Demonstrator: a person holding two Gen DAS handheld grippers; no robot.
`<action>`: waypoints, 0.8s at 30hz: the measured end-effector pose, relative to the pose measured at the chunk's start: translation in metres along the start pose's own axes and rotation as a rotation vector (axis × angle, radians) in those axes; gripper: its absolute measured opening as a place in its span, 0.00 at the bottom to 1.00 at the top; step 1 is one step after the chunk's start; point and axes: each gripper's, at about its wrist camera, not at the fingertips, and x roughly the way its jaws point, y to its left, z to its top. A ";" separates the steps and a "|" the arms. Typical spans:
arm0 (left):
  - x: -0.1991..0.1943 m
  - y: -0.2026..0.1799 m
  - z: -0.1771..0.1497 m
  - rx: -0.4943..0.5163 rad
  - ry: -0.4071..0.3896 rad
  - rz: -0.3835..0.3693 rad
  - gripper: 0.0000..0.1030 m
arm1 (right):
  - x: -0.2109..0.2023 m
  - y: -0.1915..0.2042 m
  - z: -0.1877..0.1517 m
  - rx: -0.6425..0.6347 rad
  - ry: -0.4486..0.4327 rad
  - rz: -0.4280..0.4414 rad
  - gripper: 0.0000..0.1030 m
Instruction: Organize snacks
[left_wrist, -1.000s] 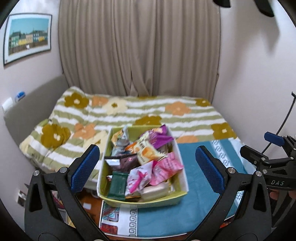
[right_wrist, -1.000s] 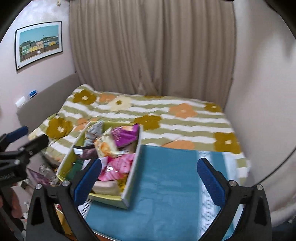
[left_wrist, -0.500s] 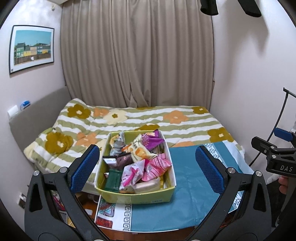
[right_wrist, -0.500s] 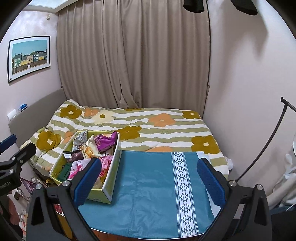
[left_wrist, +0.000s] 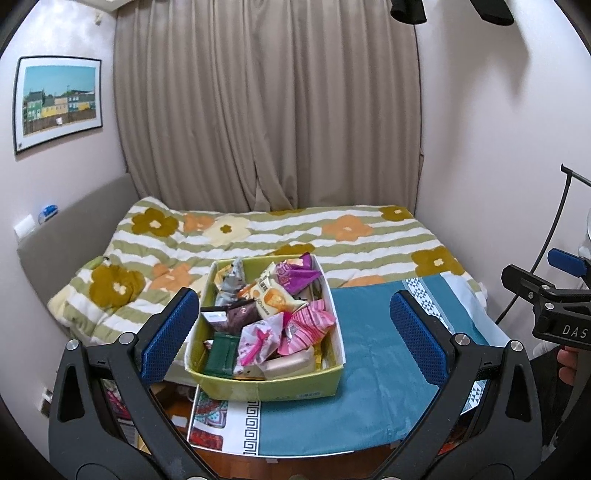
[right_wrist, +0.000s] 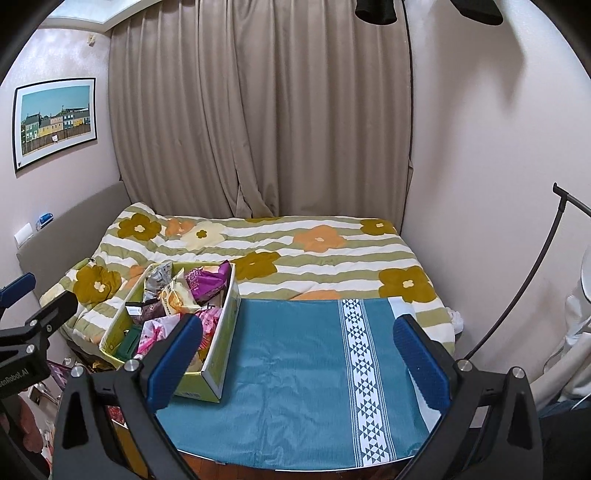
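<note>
Left gripper (left_wrist: 293, 326), jaws spread and empty, frames the yellow-green box (left_wrist: 273, 387) of snack packets (left_wrist: 295, 328) directly ahead between its pads; right gripper (right_wrist: 297, 360), likewise spread and empty, has the box beyond its left pad, teal cloth (right_wrist: 295, 369) ahead. Packets probably light, crinkly, slippery: pinch a sealed edge

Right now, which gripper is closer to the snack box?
Left. The left gripper hangs open facing the snack box, which sits between its fingers in view. The right gripper is off to the box's right, open over the teal cloth.
</note>
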 end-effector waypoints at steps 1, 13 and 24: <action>0.000 0.000 0.000 -0.001 -0.002 -0.001 1.00 | 0.000 0.000 0.000 -0.001 0.000 0.000 1.00; 0.000 0.001 0.001 0.007 -0.009 0.000 1.00 | 0.000 -0.001 0.001 -0.001 -0.002 -0.004 1.00; 0.003 0.003 0.000 0.009 -0.013 0.006 1.00 | 0.002 0.000 0.002 -0.001 -0.005 -0.009 1.00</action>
